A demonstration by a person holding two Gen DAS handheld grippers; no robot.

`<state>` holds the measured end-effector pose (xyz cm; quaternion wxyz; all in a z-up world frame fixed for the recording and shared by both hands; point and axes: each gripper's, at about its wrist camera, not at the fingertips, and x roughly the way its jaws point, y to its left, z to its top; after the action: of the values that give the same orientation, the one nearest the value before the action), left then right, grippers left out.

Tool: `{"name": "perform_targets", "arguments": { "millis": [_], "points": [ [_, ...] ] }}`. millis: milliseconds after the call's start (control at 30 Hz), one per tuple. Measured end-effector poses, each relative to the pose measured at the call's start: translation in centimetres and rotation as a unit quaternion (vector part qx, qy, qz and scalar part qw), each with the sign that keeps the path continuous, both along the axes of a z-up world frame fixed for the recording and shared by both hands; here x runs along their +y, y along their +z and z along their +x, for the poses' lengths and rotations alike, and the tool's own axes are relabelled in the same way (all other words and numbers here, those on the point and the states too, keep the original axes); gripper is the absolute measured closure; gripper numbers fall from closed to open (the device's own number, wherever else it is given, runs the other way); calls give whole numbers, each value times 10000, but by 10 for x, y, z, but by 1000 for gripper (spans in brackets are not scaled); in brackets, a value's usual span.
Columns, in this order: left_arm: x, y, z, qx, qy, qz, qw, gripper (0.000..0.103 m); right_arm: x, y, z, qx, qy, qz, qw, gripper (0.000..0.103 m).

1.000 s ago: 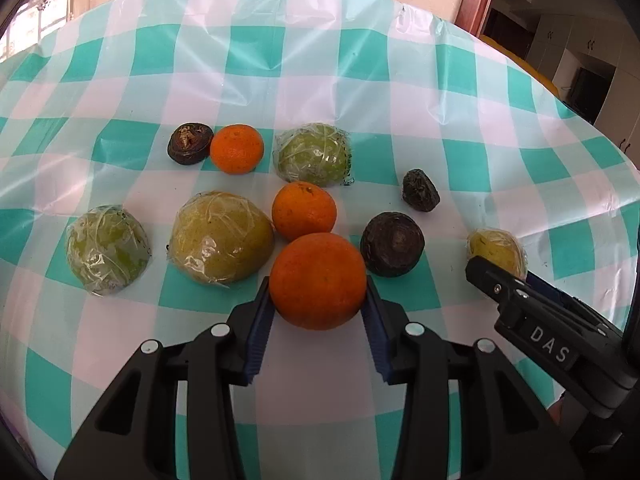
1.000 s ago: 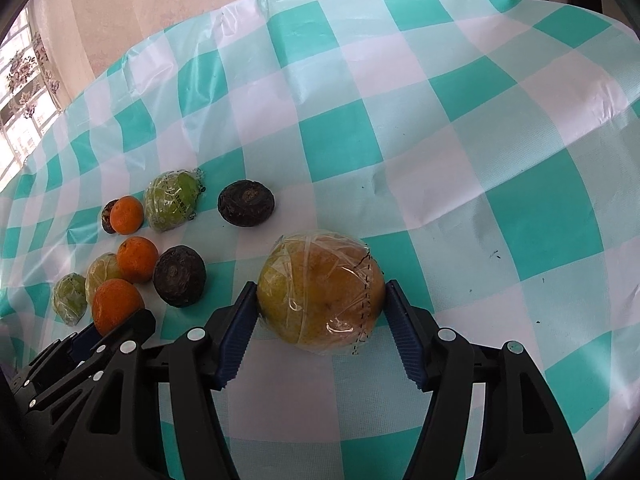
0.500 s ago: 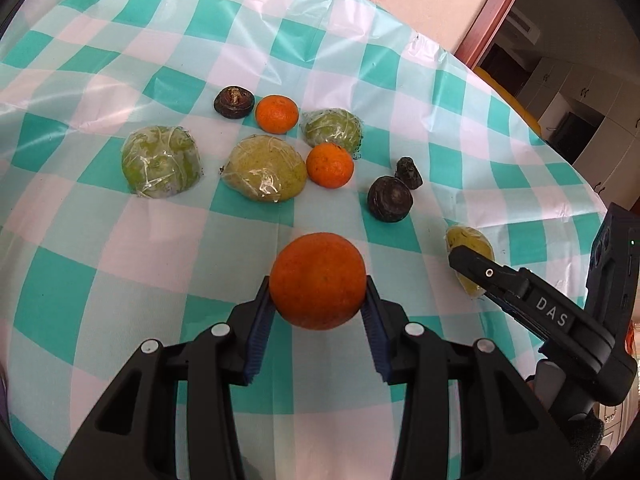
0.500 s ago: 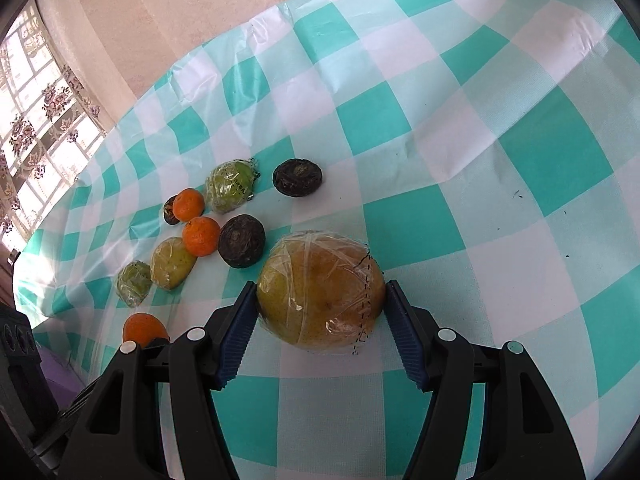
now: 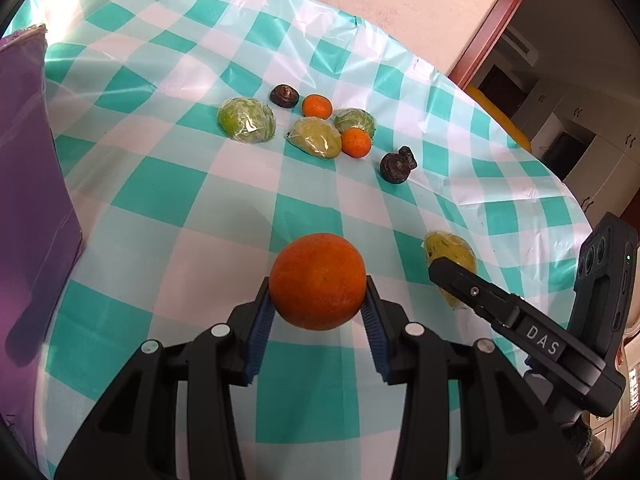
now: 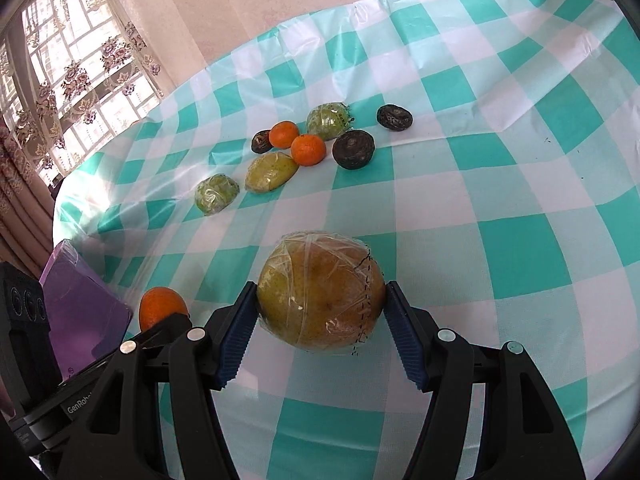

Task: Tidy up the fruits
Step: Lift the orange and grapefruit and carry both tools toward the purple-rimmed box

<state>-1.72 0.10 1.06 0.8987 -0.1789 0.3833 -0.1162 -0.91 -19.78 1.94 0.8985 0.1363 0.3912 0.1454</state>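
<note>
Left gripper (image 5: 318, 304) clamped on round orange fruit (image 5: 318, 281) at frame centre, right gripper (image 6: 320, 324) clamped on plastic-wrapped yellow-green fruit (image 6: 320, 293) at centre, remaining fruits clustered upper centre on teal-and-white checked tablecloth (image 5: 168, 192), purple box (image 5: 28, 184) at left edge.

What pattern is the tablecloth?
Teal-and-white checks on the tablecloth, clearest in the right wrist view.

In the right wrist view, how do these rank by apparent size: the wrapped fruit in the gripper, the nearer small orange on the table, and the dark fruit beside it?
1. Wrapped fruit, though being nearest the camera enlarges it.
2-3. Dark fruit and small orange: look alike, unranked.
</note>
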Motion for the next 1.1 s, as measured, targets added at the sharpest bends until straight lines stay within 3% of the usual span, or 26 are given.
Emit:
{"name": "perform_targets", "arguments": {
  "millis": [500, 633, 800, 1000, 1100],
  "points": [
    [16, 9, -60, -473, 126, 284, 9984, 60, 36, 0, -58, -178, 775, -237, 9966, 41],
    [17, 20, -82, -994, 280, 540, 9932, 60, 36, 5, -63, -325, 785, -166, 9962, 41],
    [10, 43, -133, -2045, 743, 1266, 9678, 60, 40, 15, -77, -731, 799, -17, 9941, 41],
    [26, 88, -189, -2962, 1499, 1509, 9311, 60, 71, 38, -102, -1332, 961, -126, 9863, 41],
    [40, 106, -212, -3103, 1856, 1633, 9179, 60, 93, 61, -117, -1694, 1215, -161, 9779, 41]
  ]
}}
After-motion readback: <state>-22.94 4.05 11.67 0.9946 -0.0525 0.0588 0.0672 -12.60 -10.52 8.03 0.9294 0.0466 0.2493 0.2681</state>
